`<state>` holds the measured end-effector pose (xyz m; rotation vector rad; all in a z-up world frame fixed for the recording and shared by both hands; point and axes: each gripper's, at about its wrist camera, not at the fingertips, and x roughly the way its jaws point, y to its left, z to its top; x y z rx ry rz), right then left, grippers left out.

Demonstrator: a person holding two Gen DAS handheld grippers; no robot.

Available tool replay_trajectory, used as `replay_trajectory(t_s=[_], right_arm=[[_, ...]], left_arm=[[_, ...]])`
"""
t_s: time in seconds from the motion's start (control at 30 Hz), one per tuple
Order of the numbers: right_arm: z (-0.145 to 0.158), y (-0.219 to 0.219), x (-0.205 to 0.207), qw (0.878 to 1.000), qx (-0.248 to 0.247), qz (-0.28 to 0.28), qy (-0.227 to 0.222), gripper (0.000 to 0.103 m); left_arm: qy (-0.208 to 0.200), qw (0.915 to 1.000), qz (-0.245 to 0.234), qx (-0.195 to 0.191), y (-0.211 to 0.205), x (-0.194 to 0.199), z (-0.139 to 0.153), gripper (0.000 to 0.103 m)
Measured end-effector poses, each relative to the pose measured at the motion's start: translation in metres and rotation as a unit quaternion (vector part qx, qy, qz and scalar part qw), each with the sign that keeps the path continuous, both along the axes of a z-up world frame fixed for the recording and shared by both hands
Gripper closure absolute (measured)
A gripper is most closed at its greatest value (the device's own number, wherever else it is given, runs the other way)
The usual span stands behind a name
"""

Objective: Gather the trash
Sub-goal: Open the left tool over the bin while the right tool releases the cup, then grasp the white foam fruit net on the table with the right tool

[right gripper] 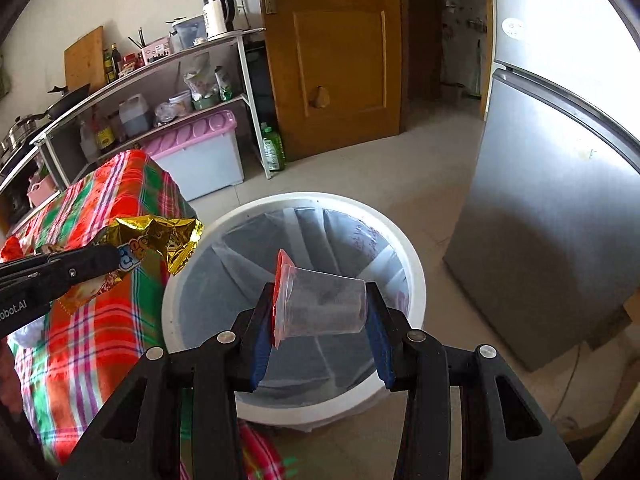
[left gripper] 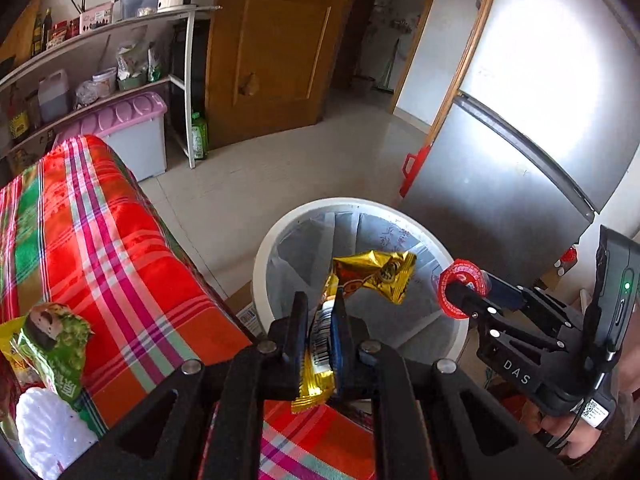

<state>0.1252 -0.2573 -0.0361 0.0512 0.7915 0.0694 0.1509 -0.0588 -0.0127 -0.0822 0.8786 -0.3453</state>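
Note:
My left gripper is shut on a gold foil snack wrapper and holds it over the white trash bin. My right gripper is shut on a clear plastic cup with a red peel lid, lying sideways between the jaws, above the same bin. The bin has a grey liner and stands on the floor beside the table. In the right wrist view the left gripper holds the gold wrapper at the left. In the left wrist view the right gripper holds the red-lidded cup.
A table with a red, green and pink plaid cloth stands left of the bin. A green snack bag and a white crumpled item lie on it. A silver fridge stands right. A shelf rack, pink-lidded box and wooden door are behind.

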Motion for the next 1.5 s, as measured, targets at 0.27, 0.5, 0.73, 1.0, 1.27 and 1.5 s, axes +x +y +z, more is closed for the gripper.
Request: replay_trajectory(t_s=[0.27, 0.5, 0.73, 1.0, 1.27, 1.5], right_arm=[[-0.013, -0.010, 0.015, 1.000, 0.006, -0.019, 0.021, 0.049], [-0.013, -0.008, 0.011, 1.000, 0.010, -0.020, 0.021, 0.044], [0.001, 0.000, -0.004, 1.000, 0.024, -0.013, 0.004, 0.044], [0.022, 0.029, -0.027, 0.998, 0.044, 0.025, -0.028, 0.044], [0.034, 0.072, -0.039, 0.995, 0.053, 0.073, -0.044, 0.043], [0.037, 0.109, -0.046, 0.989, 0.063, 0.123, -0.047, 0.041]], left_arm=[[0.004, 0.9998, -0.001, 0.017, -0.011, 0.006, -0.007, 0.062], [-0.006, 0.9999, 0.008, 0.011, -0.005, 0.001, 0.001, 0.041], [-0.019, 0.9993, 0.030, 0.009, 0.015, -0.015, 0.011, 0.037], [-0.061, 0.9950, 0.079, 0.010, 0.058, -0.051, 0.032, 0.030], [-0.082, 0.9889, 0.123, 0.015, 0.102, -0.083, 0.039, 0.029], [-0.094, 0.9800, 0.174, 0.024, 0.145, -0.113, 0.044, 0.022]])
